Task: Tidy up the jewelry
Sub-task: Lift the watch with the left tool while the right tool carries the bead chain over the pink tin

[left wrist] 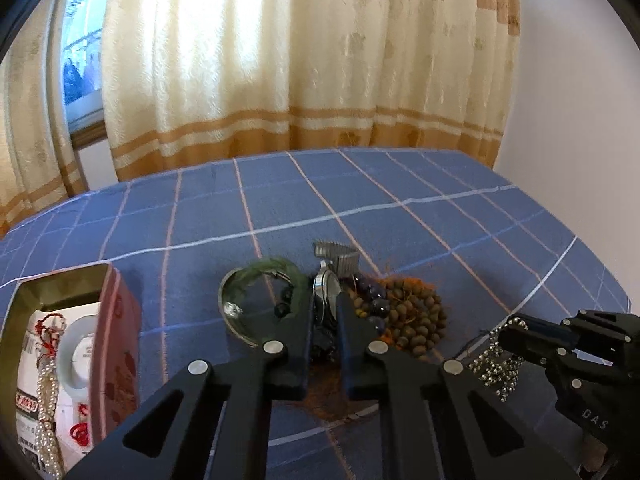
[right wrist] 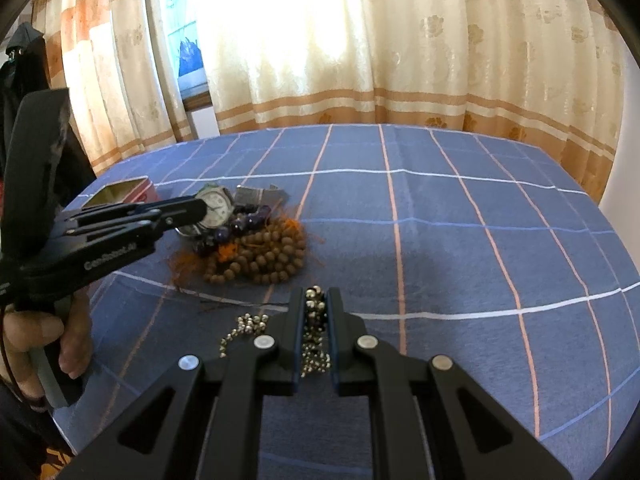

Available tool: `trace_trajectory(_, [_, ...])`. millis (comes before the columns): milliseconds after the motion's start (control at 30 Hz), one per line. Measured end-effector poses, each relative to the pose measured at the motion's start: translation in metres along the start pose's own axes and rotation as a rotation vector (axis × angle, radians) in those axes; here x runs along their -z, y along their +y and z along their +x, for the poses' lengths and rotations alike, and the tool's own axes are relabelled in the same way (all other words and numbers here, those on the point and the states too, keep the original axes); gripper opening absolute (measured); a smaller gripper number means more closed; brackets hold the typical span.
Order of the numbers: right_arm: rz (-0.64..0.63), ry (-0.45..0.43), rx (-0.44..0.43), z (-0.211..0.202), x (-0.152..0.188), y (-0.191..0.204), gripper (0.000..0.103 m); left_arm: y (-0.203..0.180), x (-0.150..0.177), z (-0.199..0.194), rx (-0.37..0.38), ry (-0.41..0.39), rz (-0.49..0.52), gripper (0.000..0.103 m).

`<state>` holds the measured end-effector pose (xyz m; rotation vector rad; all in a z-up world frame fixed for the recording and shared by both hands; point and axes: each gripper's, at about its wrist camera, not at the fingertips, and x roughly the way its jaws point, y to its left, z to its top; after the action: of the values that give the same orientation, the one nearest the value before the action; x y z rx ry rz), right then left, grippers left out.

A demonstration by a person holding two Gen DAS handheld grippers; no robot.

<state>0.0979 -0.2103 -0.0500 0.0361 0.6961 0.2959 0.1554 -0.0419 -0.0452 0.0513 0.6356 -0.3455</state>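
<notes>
Far left, open tin (left wrist: 64, 280) with pearl strand (left wrist: 46, 412) already inside. Green bangle (left wrist: 260, 276) beside the pile on the blue checked tablecloth (right wrist: 460, 240). Left gripper (left wrist: 325, 308) nearly closed, jaws pinching the wristwatch (left wrist: 326, 288) at its case; rigid, fairly heavy, slick metal, so the case edge looks like a safer hold than the stretchy band. Purple beads (left wrist: 374, 294) and wooden bead mala (left wrist: 416, 316) touch it; loose, likely to drag along. Right gripper (right wrist: 316, 312) clamped narrow on silver ball chain (right wrist: 314, 336); limp, light, dangles.
</notes>
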Motion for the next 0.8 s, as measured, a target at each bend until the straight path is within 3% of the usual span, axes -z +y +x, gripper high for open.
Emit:
trace_trajectory(200, [0.003, -0.055, -0.003, -0.008, -0.001, 0.002, 0.012, 0.006, 0.002, -0.015, -0.014, -0.057, -0.028, 0.003])
trace_trajectory(800, [0.017, -0.097, -0.004, -0.013, 0.000, 0.000, 0.012, 0.015, 0.010, -0.041, -0.036, -0.107, -0.042, 0.002])
